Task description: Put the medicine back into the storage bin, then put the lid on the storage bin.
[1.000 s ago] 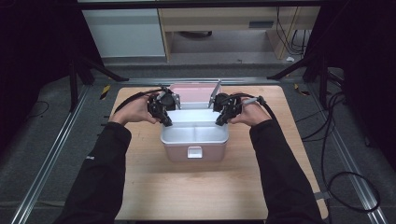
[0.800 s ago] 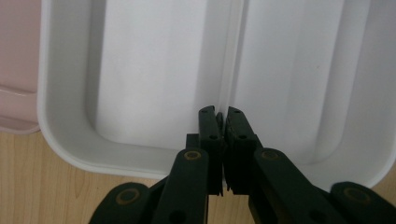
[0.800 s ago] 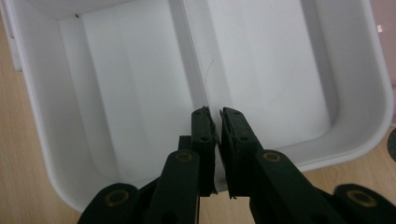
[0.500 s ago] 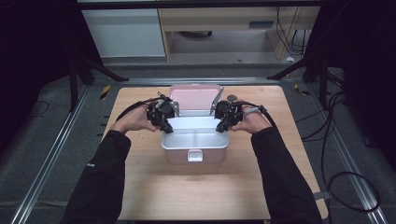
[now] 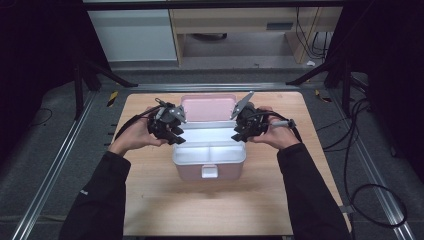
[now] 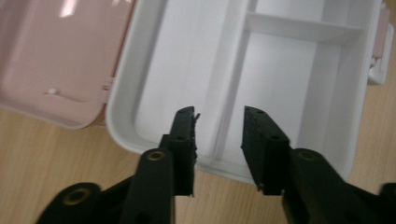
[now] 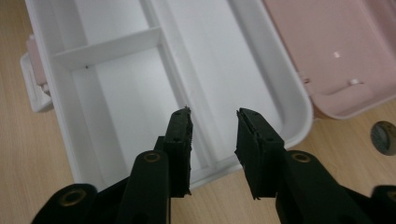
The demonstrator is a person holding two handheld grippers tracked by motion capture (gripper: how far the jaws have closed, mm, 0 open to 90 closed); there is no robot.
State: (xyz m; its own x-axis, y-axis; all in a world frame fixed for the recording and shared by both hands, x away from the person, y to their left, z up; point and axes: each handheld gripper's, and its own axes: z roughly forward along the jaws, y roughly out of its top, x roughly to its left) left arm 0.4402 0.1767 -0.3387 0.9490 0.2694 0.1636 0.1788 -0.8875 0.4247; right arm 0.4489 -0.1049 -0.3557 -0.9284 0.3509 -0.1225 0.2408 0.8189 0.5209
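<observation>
So the left gripper (image 5: 176, 131) has its jaws apart with nothing between them, they've just been opening up, and in the left gripper view (image 6: 218, 122) they hang over the near rim of the white inner tray (image 6: 289, 70), empty-handed. Same deal for the right gripper (image 5: 238, 128): jaws released, just been spreading, nothing pinched, and in the right gripper view (image 7: 212, 122) they sit above the tray's (image 7: 121, 93) edge by the long divider. The thing they flank is a pink lunch box (image 5: 210, 160), sitting about dead centre of the wooden table (image 5: 150, 205), left gripper at its 9 o'clock corner, right gripper at 3 o'clock. The pink lid (image 5: 207, 106) is flipped open and lying back at 12 o'clock, hinged to the far side. Inside, the tray is split into one long section and two smaller ones, all bare white. A white latch (image 5: 209, 172) sticks out at 6 o'clock on the front. There's a small dark round thing (image 7: 385, 136) on the wood near the lid's corner, can't tell what it is.
</observation>
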